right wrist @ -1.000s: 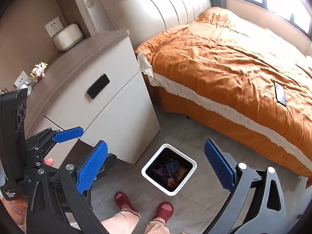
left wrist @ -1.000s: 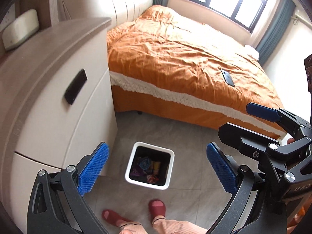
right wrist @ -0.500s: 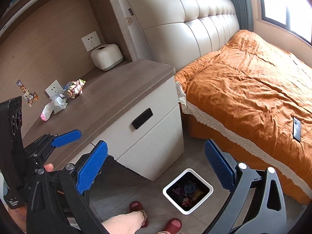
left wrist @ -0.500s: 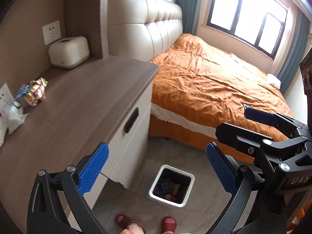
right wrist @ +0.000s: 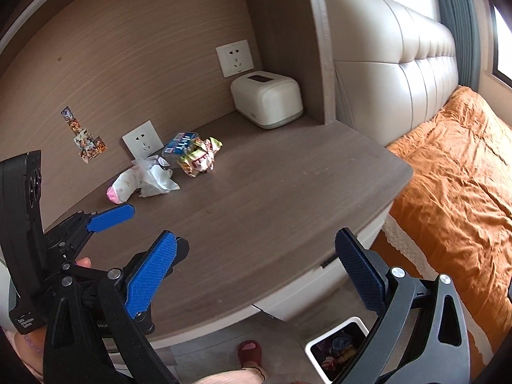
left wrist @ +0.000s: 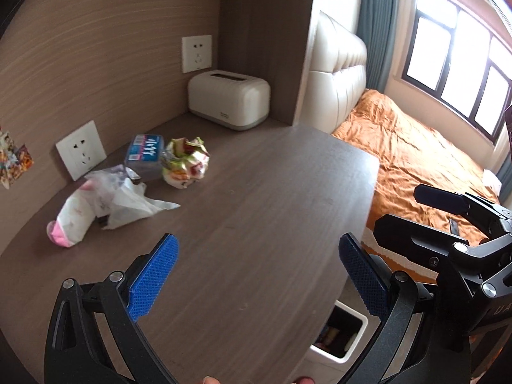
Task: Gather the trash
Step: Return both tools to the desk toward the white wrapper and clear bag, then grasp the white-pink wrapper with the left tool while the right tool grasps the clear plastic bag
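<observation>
Brown wood-grain desktop (left wrist: 272,198) fills most of both wrist views, with a matching wall panel behind it and a bed with an orange cover (right wrist: 457,172) off to the right. The trash lies in a loose cluster near the back wall, on the left part of the desktop. Foremost is a white and pink wrapper (left wrist: 72,219), elongated, its long axis running from the pink end at the front left toward the back right, where it meets a crumpled clear and white plastic bag (left wrist: 128,198). Just beyond the bag sits a small blue-labelled packet (left wrist: 145,152), lying flat close to the wall socket (left wrist: 80,148). Touching the packet's right side is a scrunched yellow-green snack wrapper (left wrist: 185,166), balled up with no clear long axis.

Further back in the corner stands a cream tissue box (left wrist: 228,99), well apart from the cluster. On the floor below the desktop's front edge is a white bin (right wrist: 339,350) with coloured wrappers already inside.

The left gripper (left wrist: 256,278) hovers over the front of the desktop, its blue pads (left wrist: 153,275) spread wide apart and holding nothing. The right gripper (right wrist: 256,272) is beside it, likewise with fingers far apart and empty.
</observation>
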`<state>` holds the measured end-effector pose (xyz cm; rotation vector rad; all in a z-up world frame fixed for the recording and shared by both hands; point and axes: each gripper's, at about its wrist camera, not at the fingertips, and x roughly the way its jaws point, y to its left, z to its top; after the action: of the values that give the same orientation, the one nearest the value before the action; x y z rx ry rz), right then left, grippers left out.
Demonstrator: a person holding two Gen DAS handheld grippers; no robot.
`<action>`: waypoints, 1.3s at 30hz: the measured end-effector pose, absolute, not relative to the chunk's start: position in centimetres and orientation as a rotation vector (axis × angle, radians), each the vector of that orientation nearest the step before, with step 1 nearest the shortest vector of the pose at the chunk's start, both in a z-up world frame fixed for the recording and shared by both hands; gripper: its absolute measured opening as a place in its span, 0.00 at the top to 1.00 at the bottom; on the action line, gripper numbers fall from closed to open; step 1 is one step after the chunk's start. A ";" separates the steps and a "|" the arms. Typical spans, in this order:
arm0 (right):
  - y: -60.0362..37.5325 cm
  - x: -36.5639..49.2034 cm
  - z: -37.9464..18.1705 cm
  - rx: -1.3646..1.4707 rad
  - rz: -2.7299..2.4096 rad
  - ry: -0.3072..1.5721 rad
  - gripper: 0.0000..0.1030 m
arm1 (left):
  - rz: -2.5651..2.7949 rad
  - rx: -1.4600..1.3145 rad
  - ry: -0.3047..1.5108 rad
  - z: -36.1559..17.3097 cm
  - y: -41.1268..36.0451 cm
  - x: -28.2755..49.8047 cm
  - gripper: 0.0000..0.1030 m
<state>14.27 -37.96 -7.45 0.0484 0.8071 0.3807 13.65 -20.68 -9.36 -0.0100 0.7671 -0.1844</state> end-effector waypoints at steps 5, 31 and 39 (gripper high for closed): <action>-33.1 16.5 -7.3 0.017 0.441 0.810 0.04 | -0.098 -0.040 0.746 -9.2 -15.8 15.1 0.04; -13.8 26.2 -15.1 -0.219 0.509 0.920 0.04 | -0.062 0.155 0.874 -17.0 -0.9 24.2 0.05; -13.5 29.2 -17.9 -0.131 0.449 1.045 0.06 | -0.098 0.060 0.916 -18.4 0.7 25.0 0.29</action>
<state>29.19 -13.46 -17.89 -0.1305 1.0450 0.4491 25.05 0.68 -18.40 0.0596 0.9157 -0.0980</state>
